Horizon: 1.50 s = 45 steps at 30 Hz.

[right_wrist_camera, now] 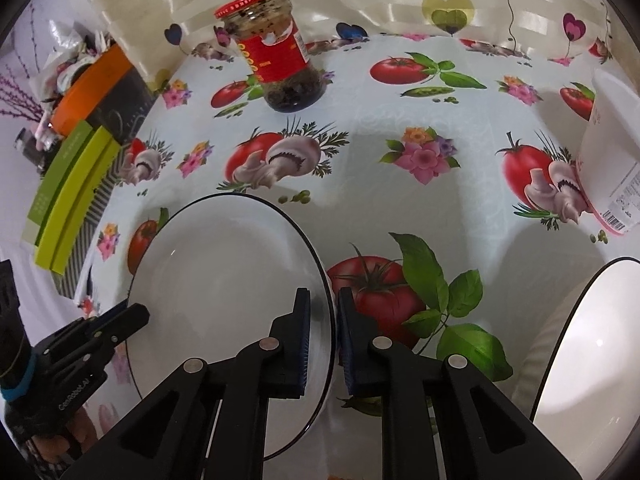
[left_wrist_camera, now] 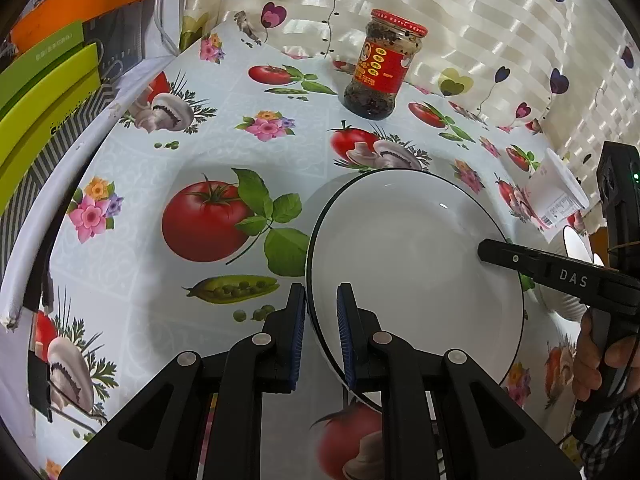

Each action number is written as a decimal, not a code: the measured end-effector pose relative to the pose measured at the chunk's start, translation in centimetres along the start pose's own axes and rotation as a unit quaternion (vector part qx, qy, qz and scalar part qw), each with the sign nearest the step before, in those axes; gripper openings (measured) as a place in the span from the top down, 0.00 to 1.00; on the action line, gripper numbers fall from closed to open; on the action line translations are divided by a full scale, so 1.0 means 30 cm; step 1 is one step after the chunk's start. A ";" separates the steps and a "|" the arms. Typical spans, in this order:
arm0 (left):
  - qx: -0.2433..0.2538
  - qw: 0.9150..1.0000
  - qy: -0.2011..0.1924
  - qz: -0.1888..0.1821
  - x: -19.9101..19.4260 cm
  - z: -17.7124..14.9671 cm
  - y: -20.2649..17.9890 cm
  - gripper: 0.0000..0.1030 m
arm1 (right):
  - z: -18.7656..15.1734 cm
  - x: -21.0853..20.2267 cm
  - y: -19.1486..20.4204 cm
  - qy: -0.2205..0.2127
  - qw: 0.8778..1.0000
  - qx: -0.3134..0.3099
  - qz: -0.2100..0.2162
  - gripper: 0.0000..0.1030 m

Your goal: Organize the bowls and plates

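Left gripper [left_wrist_camera: 320,312] straddles the plate's [left_wrist_camera: 412,256] left rim, blue pads close on either side; contact can't be confirmed. Your right gripper [right_wrist_camera: 324,320] straddles the opposite rim likewise, pads narrowly apart, grip not confirmed. Plate sits mid-table [left_wrist_camera: 168,168], toward the near edge. A bowl [right_wrist_camera: 592,356] lies at the right, near edge, nothing in it. Risks: the glazed rim slipping from the pads if you lift unevenly; tilting the plate into the bowl. Jar [left_wrist_camera: 380,64] near the far edge holds dark preserve, lid on. Cup [right_wrist_camera: 612,152] at the right edge: contents not visible.
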State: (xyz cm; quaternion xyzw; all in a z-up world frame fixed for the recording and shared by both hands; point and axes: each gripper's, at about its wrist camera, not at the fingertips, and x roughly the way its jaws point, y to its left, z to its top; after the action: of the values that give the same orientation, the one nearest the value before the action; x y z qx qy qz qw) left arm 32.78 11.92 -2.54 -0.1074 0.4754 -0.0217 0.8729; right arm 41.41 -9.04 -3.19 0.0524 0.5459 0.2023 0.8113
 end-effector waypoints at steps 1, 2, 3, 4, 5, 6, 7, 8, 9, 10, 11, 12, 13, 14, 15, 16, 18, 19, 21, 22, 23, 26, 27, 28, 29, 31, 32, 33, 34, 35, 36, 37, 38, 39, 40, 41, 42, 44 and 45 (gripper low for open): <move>0.001 1.000 0.000 0.000 0.000 0.000 -0.001 0.84 | -0.002 0.001 -0.001 0.000 1.000 0.001 0.000 0.86; 0.002 1.000 0.000 0.000 0.001 -0.001 -0.002 0.84 | -0.004 0.001 -0.002 -0.002 1.000 0.000 0.001 0.86; 0.003 1.000 0.001 0.000 0.002 -0.003 0.000 0.84 | -0.007 -0.001 -0.004 -0.003 1.000 -0.001 0.002 0.86; 0.004 1.000 0.004 -0.002 0.005 -0.005 -0.001 0.84 | -0.011 -0.001 -0.006 -0.003 1.000 -0.001 0.003 0.86; 0.005 1.000 0.009 -0.008 0.008 -0.010 -0.001 0.84 | -0.014 0.002 -0.009 -0.001 1.000 0.000 0.002 0.85; 0.007 1.000 0.012 -0.009 0.014 -0.016 -0.002 0.84 | -0.021 0.006 -0.012 -0.001 1.000 0.001 0.002 0.85; 0.008 1.000 0.014 -0.010 0.019 -0.023 -0.003 0.83 | -0.025 0.008 -0.014 0.000 1.000 0.004 0.006 0.84; 0.008 1.000 0.012 -0.010 0.019 -0.026 -0.004 0.83 | -0.028 0.008 -0.017 0.000 1.000 0.009 0.011 0.83; 0.006 1.000 0.012 -0.012 0.019 -0.026 -0.002 0.83 | -0.030 0.005 -0.016 -0.001 1.000 0.009 0.012 0.83; 0.004 1.000 0.012 -0.013 0.020 -0.025 -0.001 0.83 | -0.032 0.004 -0.015 -0.001 1.000 0.009 0.012 0.83; 0.002 1.000 0.013 -0.015 0.020 -0.025 0.000 0.83 | -0.033 0.006 -0.017 0.000 1.000 0.011 0.013 0.83; 0.003 1.000 0.012 -0.015 0.019 -0.025 -0.002 0.83 | -0.036 0.008 -0.021 0.002 1.000 0.015 0.017 0.82; 0.006 1.000 0.012 -0.013 0.018 -0.026 -0.006 0.83 | -0.040 0.011 -0.026 0.005 1.000 0.019 0.023 0.81; 0.008 1.000 0.012 -0.010 0.018 -0.025 -0.008 0.83 | -0.041 0.011 -0.028 0.005 0.999 0.022 0.026 0.81; 0.010 1.000 0.013 -0.008 0.019 -0.023 -0.010 0.83 | -0.041 0.010 -0.025 0.006 1.000 0.019 0.023 0.81; 0.010 1.000 0.013 -0.006 0.021 -0.023 -0.011 0.83 | -0.041 0.009 -0.017 0.006 1.000 0.014 0.019 0.82; 0.008 1.000 0.014 -0.002 0.023 -0.023 -0.011 0.83 | -0.040 0.005 -0.007 0.005 1.000 0.011 0.012 0.82; 0.008 1.000 0.013 -0.001 0.022 -0.023 -0.012 0.83 | -0.040 0.004 -0.010 0.005 1.000 0.017 0.013 0.82; 0.009 1.000 0.010 0.005 0.017 -0.022 -0.018 0.83 | -0.041 0.005 -0.024 0.006 0.999 0.033 0.020 0.83; 0.009 1.000 0.009 0.007 0.014 -0.022 -0.020 0.83 | -0.044 0.004 -0.030 0.004 0.999 0.040 0.026 0.83; 0.009 1.000 0.007 0.009 0.012 -0.022 -0.021 0.83 | -0.048 0.002 -0.033 0.004 0.999 0.044 0.029 0.83; 0.004 1.000 0.003 0.009 0.001 -0.017 -0.014 0.83 | -0.056 -0.005 -0.030 0.004 0.998 0.046 0.035 0.83; 0.002 1.000 0.004 0.009 -0.001 -0.017 -0.012 0.83 | -0.057 -0.009 -0.025 0.003 0.998 0.044 0.035 0.83; 0.001 1.000 0.005 0.009 -0.001 -0.017 -0.009 0.83 | -0.056 -0.013 -0.021 0.001 0.998 0.044 0.035 0.83; -0.004 1.000 0.006 0.010 -0.002 -0.017 -0.005 0.83 | -0.055 -0.016 -0.017 0.000 0.998 0.044 0.037 0.83; -0.011 1.000 0.008 0.010 -0.006 -0.019 0.005 0.83 | -0.053 -0.024 -0.007 -0.001 0.998 0.041 0.040 0.83; -0.014 1.000 0.008 0.009 -0.009 -0.020 0.009 0.83 | -0.053 -0.028 -0.003 -0.001 0.998 0.041 0.042 0.83; -0.018 1.000 0.008 0.007 -0.015 -0.020 0.014 0.83 | -0.054 -0.031 -0.001 -0.001 0.998 0.041 0.043 0.83; -0.020 1.000 0.008 0.005 -0.018 -0.019 0.015 0.83 | -0.055 -0.037 0.000 -0.001 0.998 0.043 0.045 0.83; -0.021 1.000 0.007 0.004 -0.024 -0.018 0.015 0.83 | -0.057 -0.041 -0.001 -0.002 0.998 0.046 0.047 0.83; -0.021 1.000 0.004 0.003 -0.033 -0.017 0.013 0.83 | -0.058 -0.047 0.000 -0.004 0.998 0.048 0.047 0.83; -0.020 1.000 0.002 0.003 -0.039 -0.016 0.009 0.83 | -0.059 -0.057 0.003 -0.008 0.998 0.048 0.046 0.83; -0.019 1.000 0.000 0.003 -0.047 -0.013 0.007 0.83 | -0.060 -0.064 0.004 -0.010 0.998 0.048 0.046 0.83; -0.018 1.000 -0.003 0.003 -0.058 -0.010 0.004 0.83 | -0.060 -0.070 0.005 -0.011 0.998 0.048 0.046 0.83; -0.019 1.000 -0.006 0.001 -0.066 -0.009 0.002 0.83 | -0.061 -0.080 0.005 -0.012 0.998 0.049 0.048 0.83; -0.018 1.000 -0.007 0.000 -0.072 -0.007 0.002 0.83 | -0.063 -0.091 0.005 -0.014 0.997 0.049 0.049 0.83; -0.017 1.000 -0.009 -0.001 -0.084 -0.006 -0.001 0.83 | -0.064 -0.103 0.007 -0.016 0.997 0.049 0.051 0.83; -0.016 1.000 -0.013 -0.001 -0.100 -0.007 -0.004 0.83 | -0.067 -0.130 0.016 -0.021 0.997 0.045 0.052 0.83; -0.015 1.000 -0.015 -0.001 -0.111 -0.008 -0.007 0.83 | -0.068 -0.139 0.020 -0.022 0.997 0.043 0.052 0.83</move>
State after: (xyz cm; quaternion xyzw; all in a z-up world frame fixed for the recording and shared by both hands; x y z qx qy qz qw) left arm 30.75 12.14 0.14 -0.1209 0.4629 -0.0137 0.8780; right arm 38.06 -10.38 -0.23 0.1201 0.5326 0.2188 0.8087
